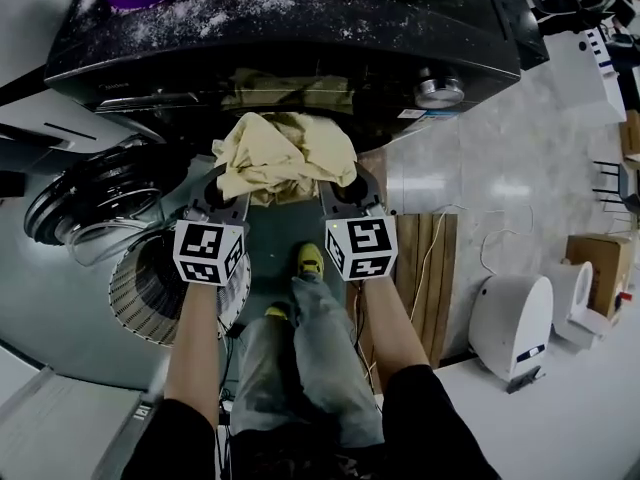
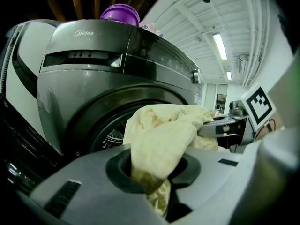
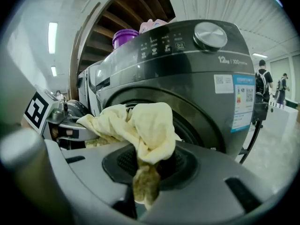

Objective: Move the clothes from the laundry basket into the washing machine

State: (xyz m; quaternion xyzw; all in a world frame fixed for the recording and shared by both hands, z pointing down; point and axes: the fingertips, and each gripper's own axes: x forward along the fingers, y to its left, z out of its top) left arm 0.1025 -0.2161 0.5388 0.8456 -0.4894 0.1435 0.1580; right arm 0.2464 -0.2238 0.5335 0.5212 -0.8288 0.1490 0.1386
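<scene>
**Drum mouth open, cloth bundle in the way**

The washing machine (image 1: 280,38) faces both claws with its round opening (image 2: 110,136) uncovered. Its door (image 1: 85,203) stands swung out to the left. The yellow cloth (image 1: 285,153), pinched by the left claw (image 1: 225,190) and the right claw (image 1: 348,186), hangs bunched just before that opening and hides much of it from above. To the left, the door and the laundry basket (image 1: 150,288) crowd close beside the left claw. To the right, bare floor (image 1: 470,188) lies free, with wooden slats (image 1: 425,268) near and a white appliance (image 1: 510,328) well apart. Below the claws stand the person's legs (image 1: 300,358).
</scene>
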